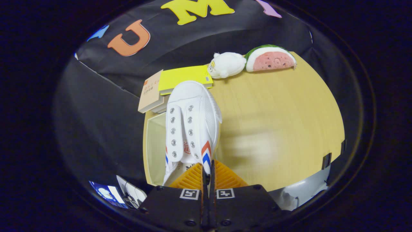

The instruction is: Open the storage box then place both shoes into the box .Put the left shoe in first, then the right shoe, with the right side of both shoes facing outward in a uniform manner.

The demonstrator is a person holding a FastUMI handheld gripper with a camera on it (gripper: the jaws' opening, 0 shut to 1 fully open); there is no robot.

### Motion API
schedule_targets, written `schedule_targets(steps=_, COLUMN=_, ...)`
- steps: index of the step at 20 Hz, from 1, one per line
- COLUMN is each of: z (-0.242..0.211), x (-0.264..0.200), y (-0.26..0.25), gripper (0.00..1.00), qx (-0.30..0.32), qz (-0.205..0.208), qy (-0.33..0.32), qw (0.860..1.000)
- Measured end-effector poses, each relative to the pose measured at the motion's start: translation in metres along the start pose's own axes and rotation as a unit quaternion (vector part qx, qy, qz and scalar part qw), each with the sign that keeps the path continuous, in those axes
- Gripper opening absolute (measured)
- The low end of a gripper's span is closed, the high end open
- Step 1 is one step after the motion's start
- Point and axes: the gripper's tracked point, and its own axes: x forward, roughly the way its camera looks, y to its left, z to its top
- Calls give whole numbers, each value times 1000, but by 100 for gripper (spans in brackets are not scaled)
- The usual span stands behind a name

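While level, hand-held gripper (208, 172) apparently pinching shoe (191, 125).

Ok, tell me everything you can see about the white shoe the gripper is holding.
The white shoe looks like canvas, with two rows of metal eyelets, no laces, and red and blue chevron stripes near the heel. The hand-held gripper is shut on its heel-side edge, toe pointing away toward the yellow book. It hangs over the wooden table.

Barely any readable text here. The tan box (150, 92) at the desk's (273, 129) far left corner carries small print — too blurred to read. The white shoe (190, 129) clamped in my gripper (208, 172) has a red tongue mark — illegible. Square coded markers sit on my gripper, no letters.
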Motion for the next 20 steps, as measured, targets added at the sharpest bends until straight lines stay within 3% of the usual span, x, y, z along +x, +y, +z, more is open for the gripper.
schedule_targets(steps=6, z=4, x=-3, y=-12, gripper=6, qx=-41, qz=-27, qy=-21, qw=999)
schedule_targets(steps=20, z=-2, x=26, y=-30, gripper=7, qx=-19, qz=-124, qy=-29, qw=992)
